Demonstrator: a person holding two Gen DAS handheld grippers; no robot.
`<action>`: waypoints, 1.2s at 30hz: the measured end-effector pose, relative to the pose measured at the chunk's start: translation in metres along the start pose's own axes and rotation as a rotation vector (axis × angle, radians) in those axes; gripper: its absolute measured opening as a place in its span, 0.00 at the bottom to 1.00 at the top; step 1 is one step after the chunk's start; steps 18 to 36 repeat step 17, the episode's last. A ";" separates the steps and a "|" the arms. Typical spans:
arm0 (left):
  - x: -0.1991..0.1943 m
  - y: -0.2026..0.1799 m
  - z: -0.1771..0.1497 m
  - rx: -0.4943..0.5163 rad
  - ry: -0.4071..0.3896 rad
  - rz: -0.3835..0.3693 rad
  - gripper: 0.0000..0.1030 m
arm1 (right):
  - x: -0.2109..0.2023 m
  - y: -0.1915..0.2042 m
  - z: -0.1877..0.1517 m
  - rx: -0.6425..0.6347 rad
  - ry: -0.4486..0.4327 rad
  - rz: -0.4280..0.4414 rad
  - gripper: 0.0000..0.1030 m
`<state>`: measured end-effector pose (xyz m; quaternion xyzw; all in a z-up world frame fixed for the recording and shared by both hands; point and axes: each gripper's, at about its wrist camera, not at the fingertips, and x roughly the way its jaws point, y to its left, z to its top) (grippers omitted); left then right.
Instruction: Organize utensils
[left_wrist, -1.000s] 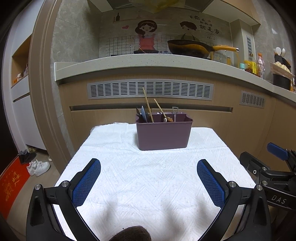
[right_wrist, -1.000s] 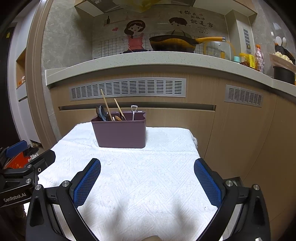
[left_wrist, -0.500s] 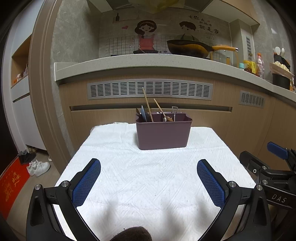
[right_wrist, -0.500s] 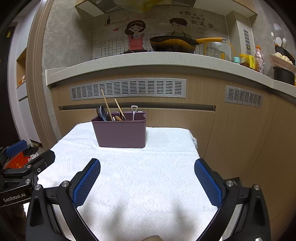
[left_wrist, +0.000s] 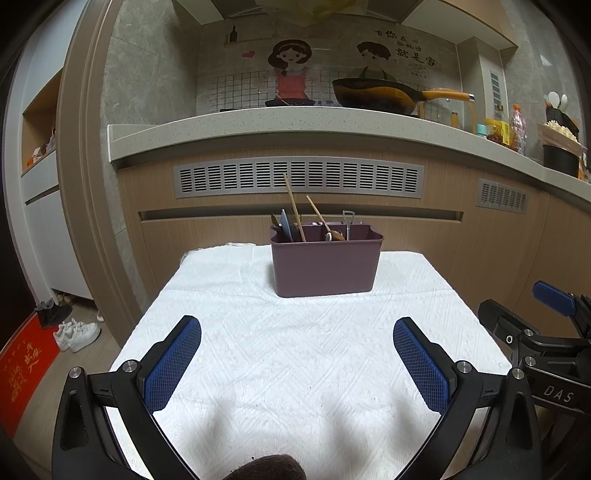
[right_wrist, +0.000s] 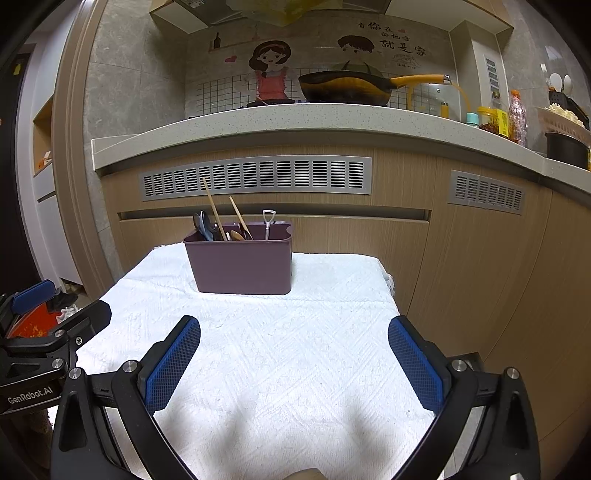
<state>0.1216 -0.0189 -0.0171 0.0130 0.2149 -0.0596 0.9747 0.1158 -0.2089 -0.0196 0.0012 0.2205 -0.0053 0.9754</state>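
Observation:
A purple utensil caddy (left_wrist: 327, 266) (right_wrist: 242, 264) stands at the far side of a table covered by a white towel (left_wrist: 295, 350) (right_wrist: 288, 343). Wooden chopsticks (left_wrist: 293, 206), a wooden spoon (left_wrist: 325, 223), dark spoons (right_wrist: 205, 225) and a small metal shovel-shaped utensil (right_wrist: 267, 223) stick up from it. My left gripper (left_wrist: 297, 356) hovers open over the near half of the towel, nothing between its blue pads. My right gripper (right_wrist: 293, 354) is likewise open and holds nothing, well short of the caddy. Each gripper shows at the edge of the other's view.
Behind the table runs a wooden cabinet front with vent grilles (left_wrist: 299, 177) under a stone counter (left_wrist: 295, 122) carrying a wok (left_wrist: 373, 98) and jars. White shoes (left_wrist: 75, 334) and a red mat (left_wrist: 22, 369) lie on the floor at left.

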 end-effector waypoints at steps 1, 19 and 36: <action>0.000 0.000 0.000 0.000 -0.001 0.001 1.00 | -0.001 0.000 0.000 0.000 -0.001 -0.001 0.98; 0.000 0.002 -0.002 -0.001 -0.001 0.005 1.00 | -0.004 0.002 0.000 0.002 -0.007 -0.001 0.99; 0.000 0.002 -0.002 -0.001 -0.001 0.005 1.00 | -0.004 0.002 0.000 0.002 -0.007 -0.001 0.99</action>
